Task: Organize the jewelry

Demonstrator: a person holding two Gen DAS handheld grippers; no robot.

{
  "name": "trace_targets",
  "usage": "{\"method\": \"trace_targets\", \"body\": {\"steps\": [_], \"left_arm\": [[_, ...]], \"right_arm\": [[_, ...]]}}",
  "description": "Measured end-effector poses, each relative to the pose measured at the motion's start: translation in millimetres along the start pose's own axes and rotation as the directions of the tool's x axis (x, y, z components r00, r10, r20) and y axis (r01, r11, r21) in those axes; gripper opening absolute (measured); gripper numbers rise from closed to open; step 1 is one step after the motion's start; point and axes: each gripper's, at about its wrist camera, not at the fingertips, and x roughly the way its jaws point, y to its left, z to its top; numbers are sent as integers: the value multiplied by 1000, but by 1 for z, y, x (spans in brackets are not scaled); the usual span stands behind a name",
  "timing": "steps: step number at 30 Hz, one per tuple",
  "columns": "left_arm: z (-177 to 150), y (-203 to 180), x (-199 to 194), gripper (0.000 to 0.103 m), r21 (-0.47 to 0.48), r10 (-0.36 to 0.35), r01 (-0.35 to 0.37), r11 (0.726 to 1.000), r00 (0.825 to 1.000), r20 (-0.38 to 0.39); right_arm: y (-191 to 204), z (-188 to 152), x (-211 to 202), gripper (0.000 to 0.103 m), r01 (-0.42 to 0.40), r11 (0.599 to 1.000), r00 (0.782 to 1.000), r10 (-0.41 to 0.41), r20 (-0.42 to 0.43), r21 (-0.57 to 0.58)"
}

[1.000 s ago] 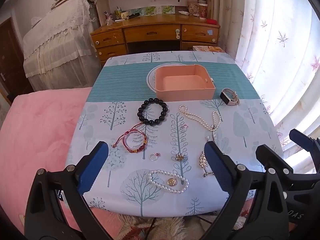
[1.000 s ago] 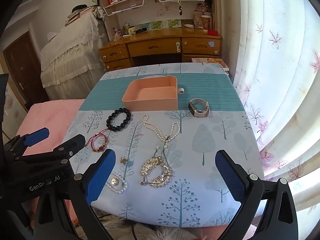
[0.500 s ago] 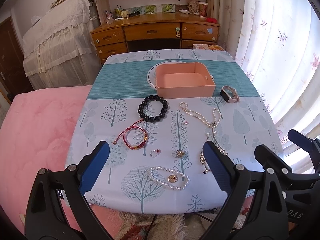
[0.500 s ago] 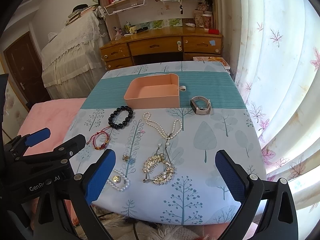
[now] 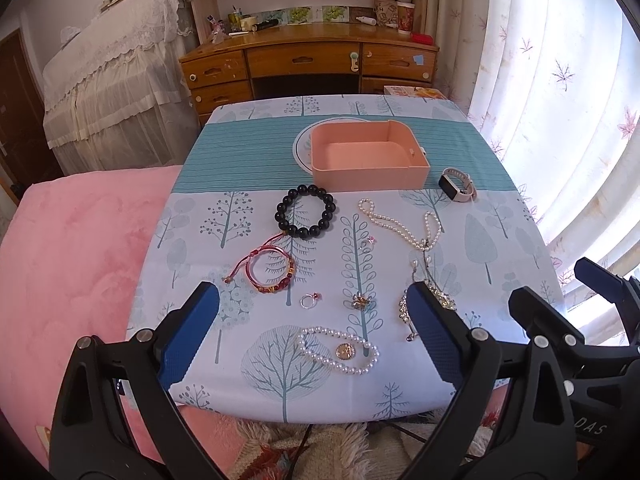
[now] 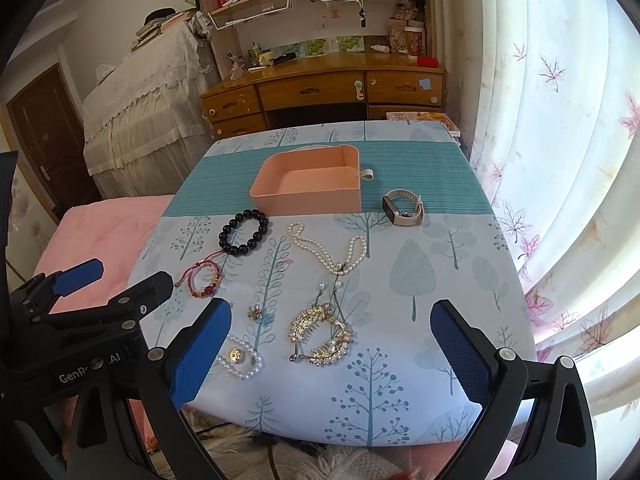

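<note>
Both tools are held above the near edge of the tabletop (image 5: 500, 240), nothing gripped. Left tool (image 5: 316, 336): jaws spread wide, empty. Right tool (image 6: 332, 360): jaws spread wide, empty.

Layout, left to right, as seen in the left wrist view:
- red cord bracelet (image 5: 269, 270), toward the left side of the spread
- black bead bracelet (image 5: 306, 216), just in front of the pink box (image 5: 368, 160)
- small ring (image 5: 309, 300), then a small gold brooch (image 5: 360, 301)
- pearl bracelet (image 5: 340, 350) nearest the front edge
- pearl necklace (image 5: 400, 228), centre right
- gold hair comb (image 6: 320, 336), partly hidden behind the left tool's right finger in the left view, clear in the right view
- watch (image 5: 458, 189), beside the box's right wall

The box is judged empty; no item has yet been stowed.

Step in hand (judgement): a first pick. The pearl bracelet lies closest to the left tool, the comb to the right. Flat, loose strands are best approached from above with one finger either side of the strand, closed low against the cloth without snagging it, then lifted clear before carrying to the box.

Writing: "GenRo…AI" partly legible on the left tool's body in the right view; "…DAS" on the right tool's in the left view.
</note>
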Motion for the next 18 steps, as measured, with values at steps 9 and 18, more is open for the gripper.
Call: {"method": "trace_targets", "body": {"steps": [9, 18], "left_arm": [[-2, 0, 0, 94, -5, -8, 8, 1000, 1000, 3], [-3, 4, 3, 94, -15, -16, 16, 1000, 1000, -10]], "right_arm": [[0, 0, -1, 101, 1, 1000, 1000, -1, 3, -1], [0, -1, -1, 101, 2, 1000, 1000, -2, -4, -5]]}}
